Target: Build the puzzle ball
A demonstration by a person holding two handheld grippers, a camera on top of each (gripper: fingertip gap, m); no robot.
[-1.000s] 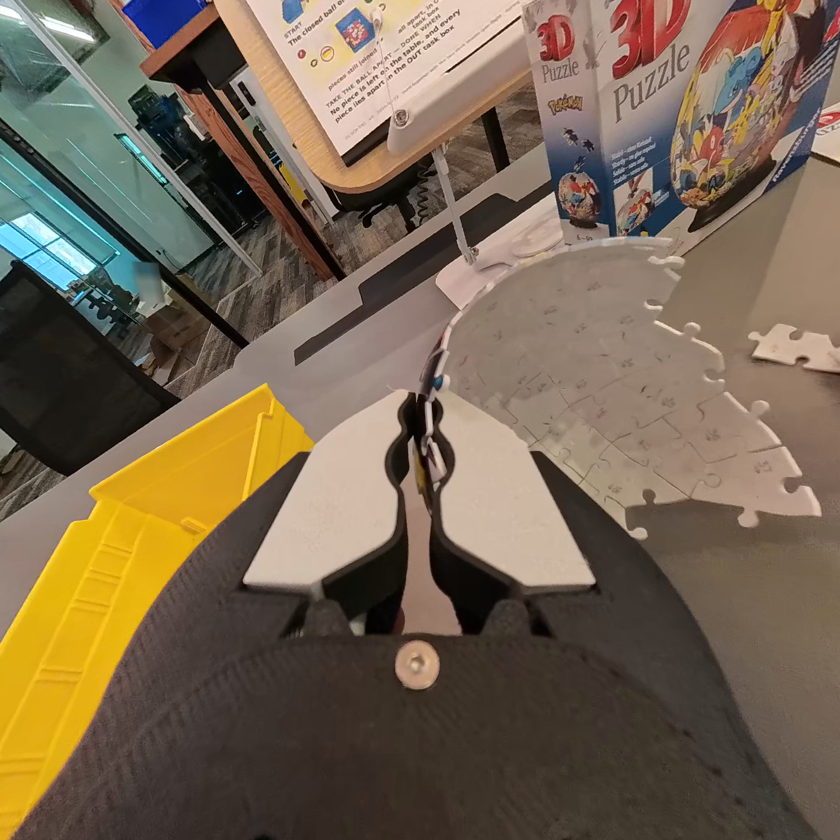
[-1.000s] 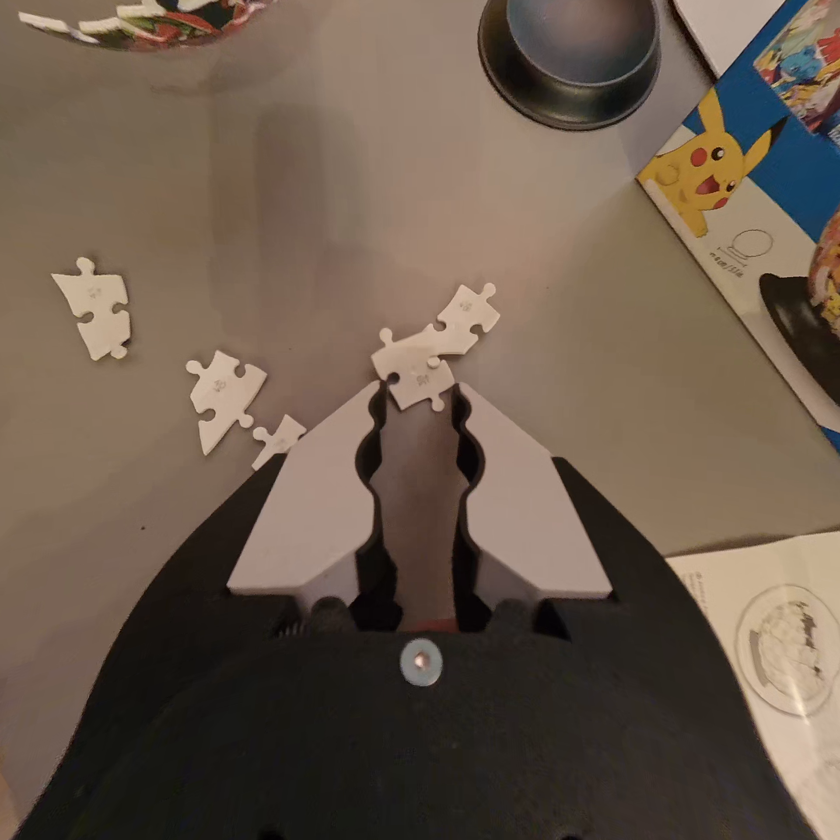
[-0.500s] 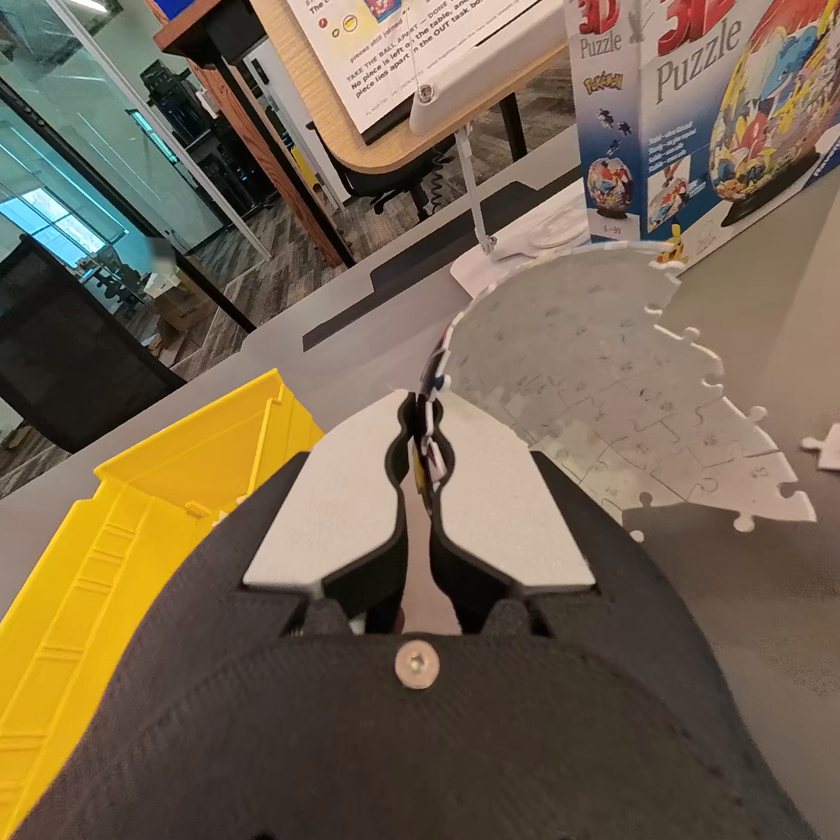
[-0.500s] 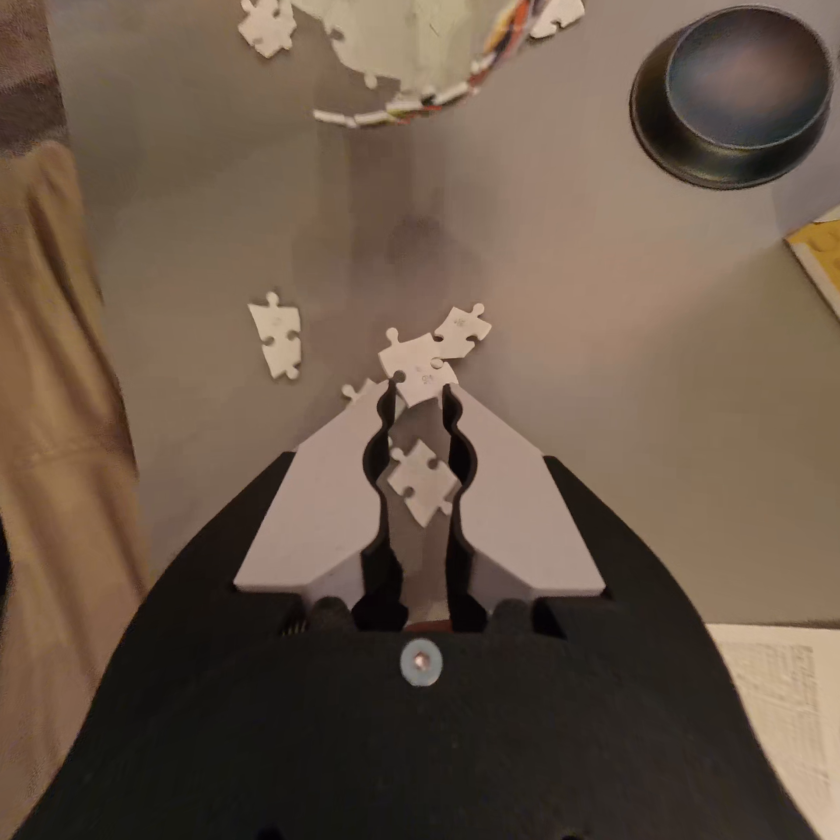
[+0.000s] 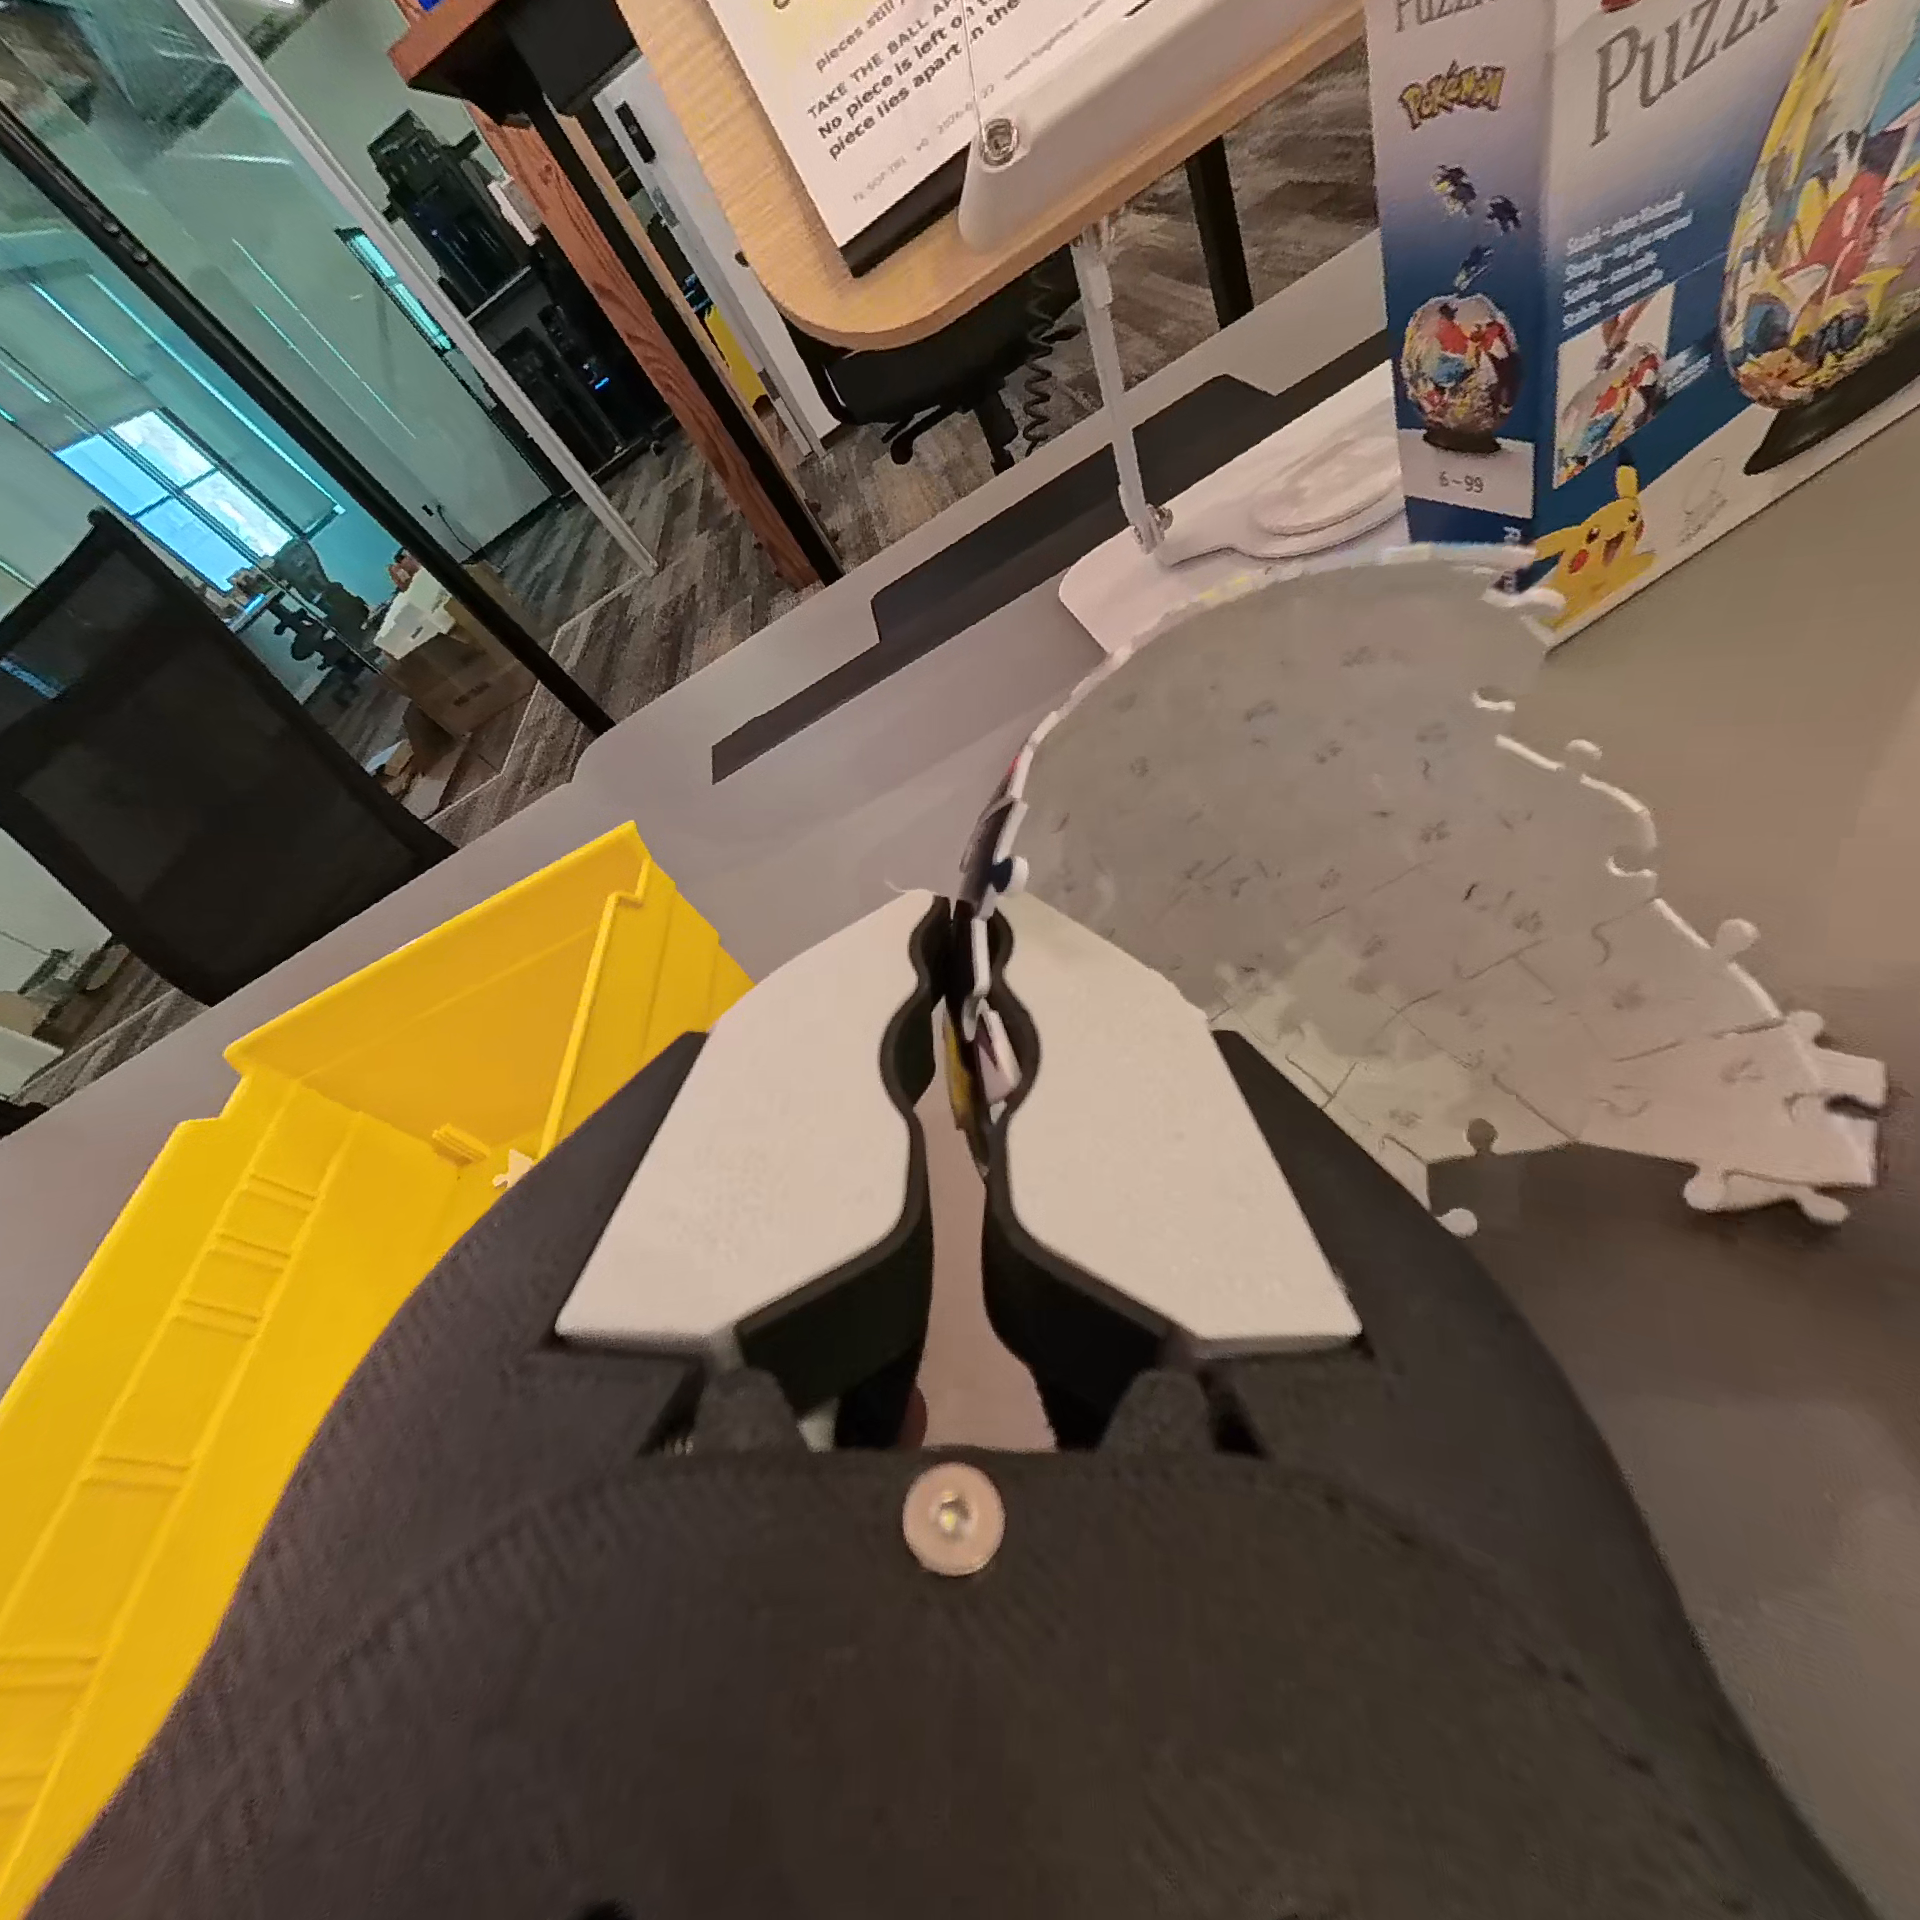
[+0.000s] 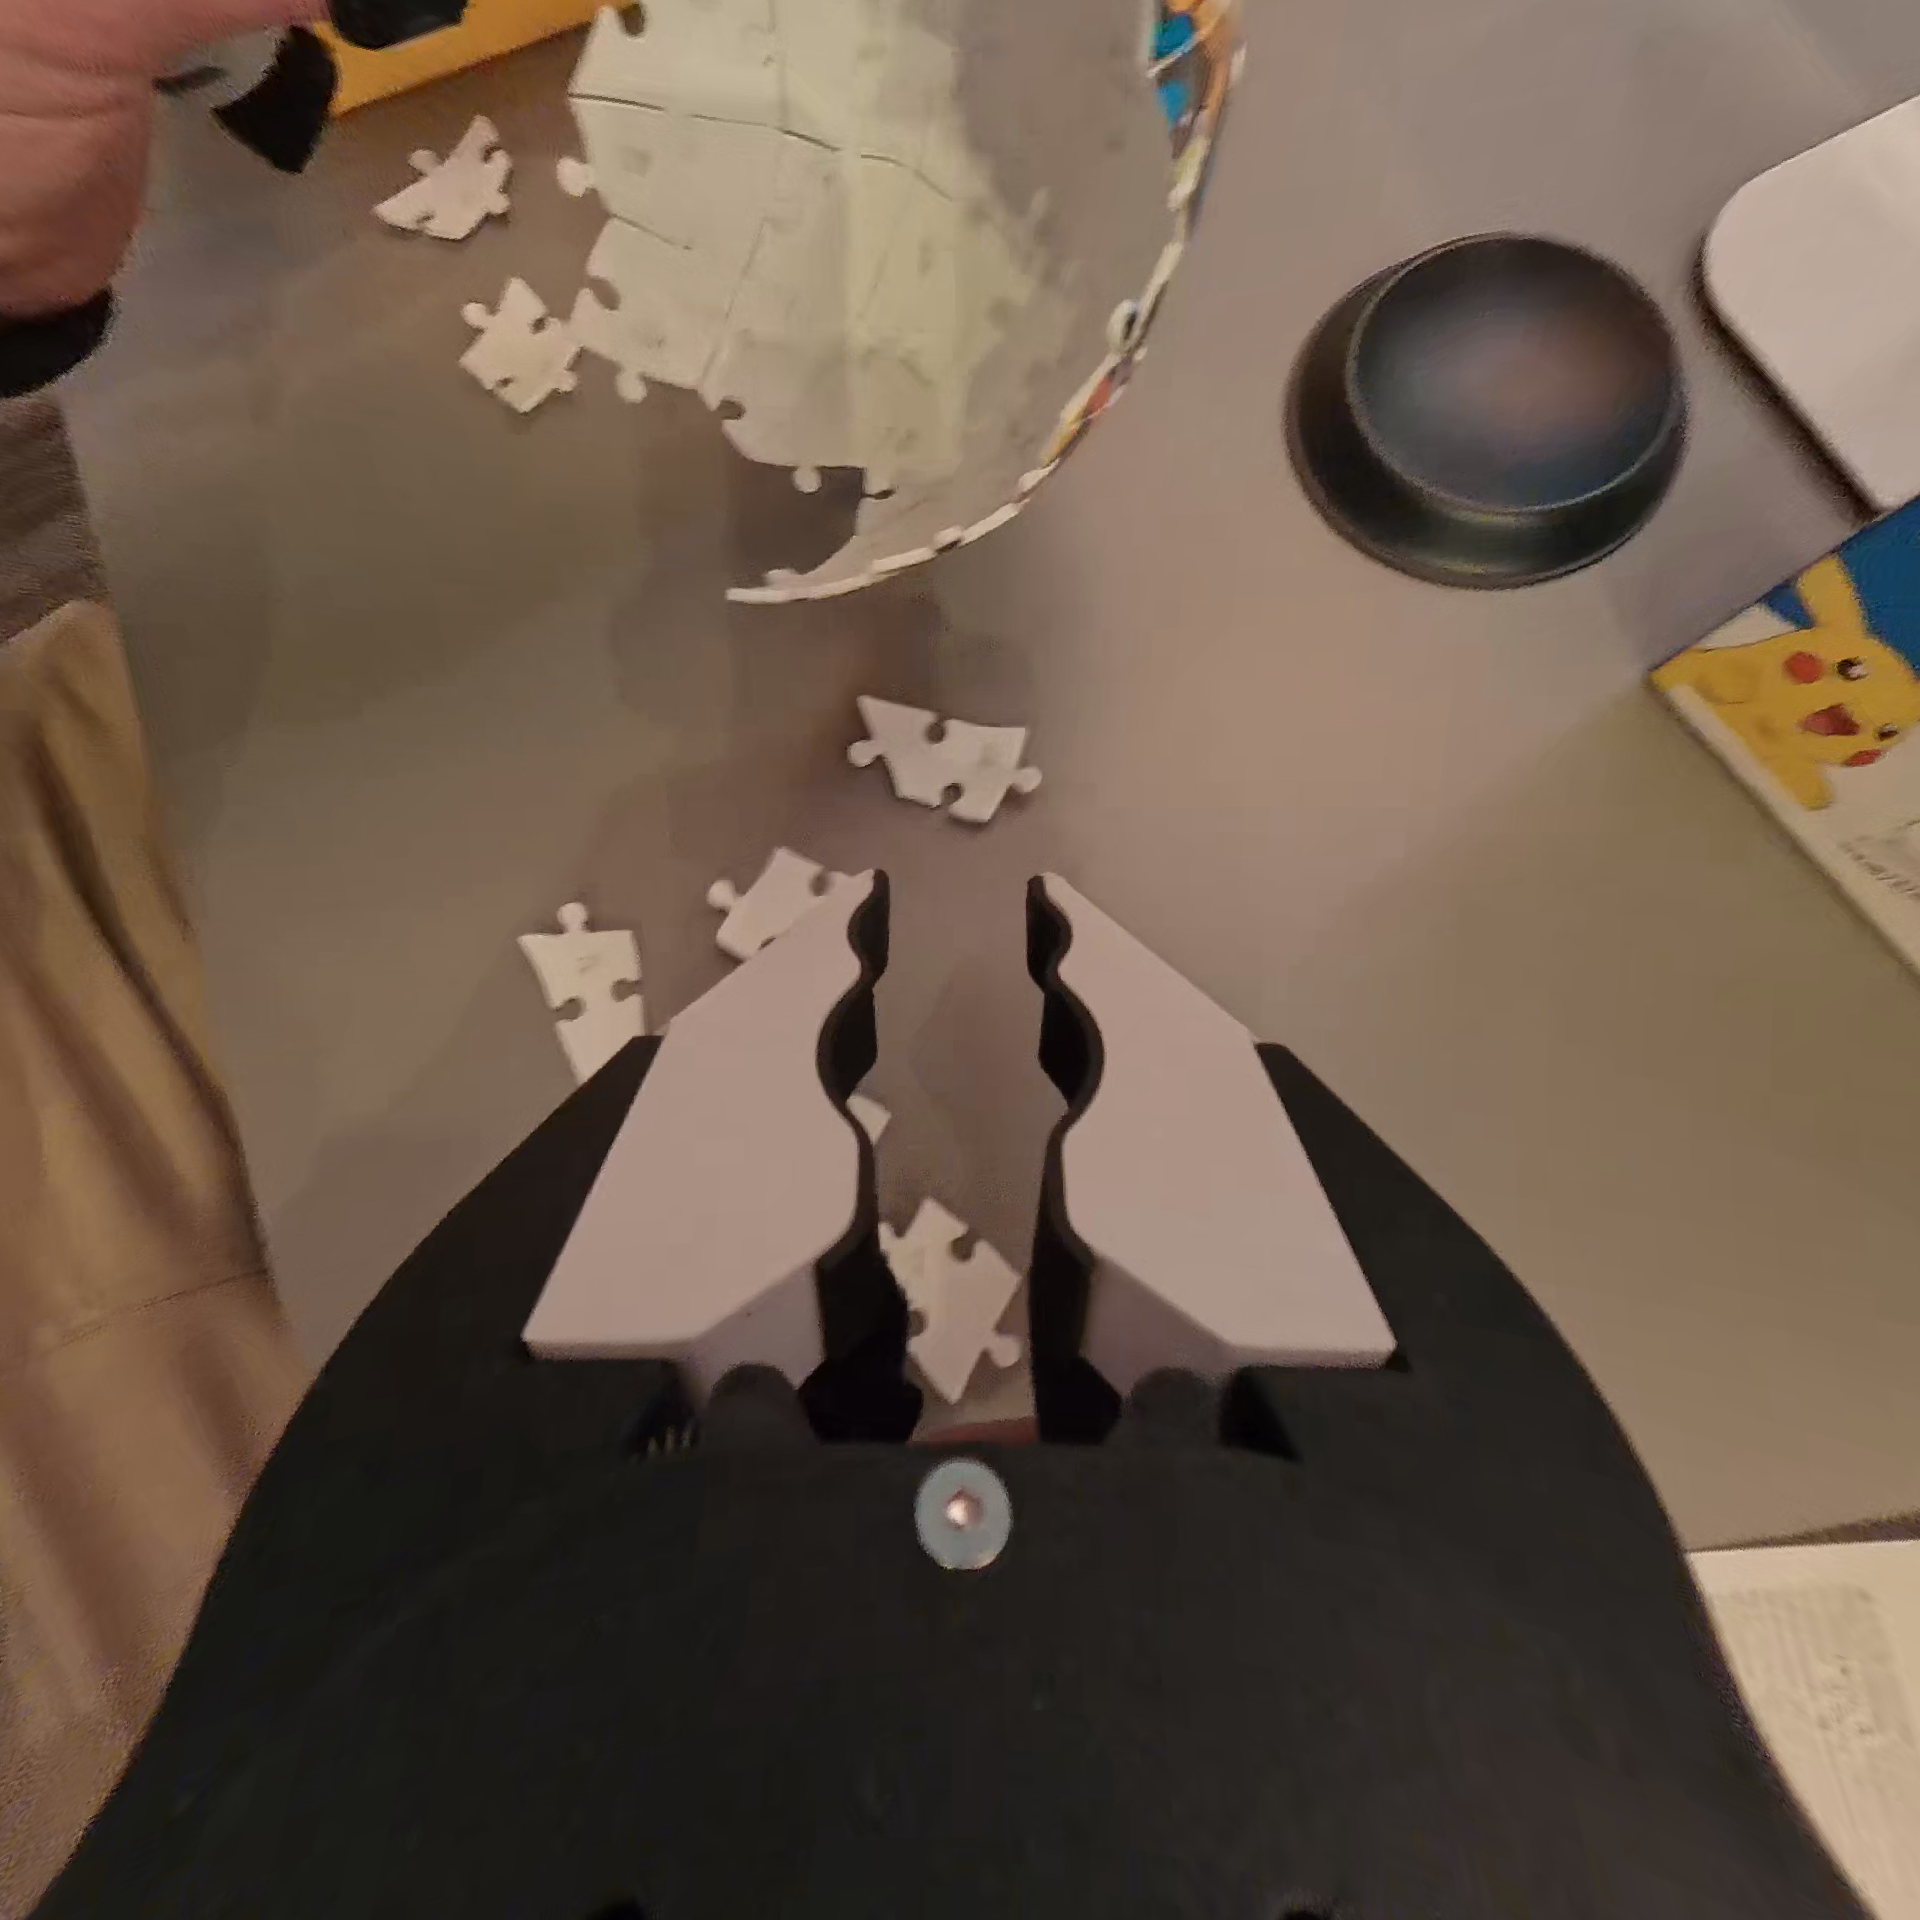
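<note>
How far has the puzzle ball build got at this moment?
Done: a curved shell of joined pieces, well short of a full ball. In hand: the left tool pinches the shell's edge; the right tool is open and empty. Left: loose pieces on the table and the black stand, unused.

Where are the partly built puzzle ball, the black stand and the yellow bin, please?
partly built puzzle ball [image 5: 1351,862]: left wrist view, on its white inner face.
black stand [image 6: 1486,405]: right wrist view, on its hollow top.
yellow bin [image 5: 343,1174]: left wrist view, on its inner wall.
</note>
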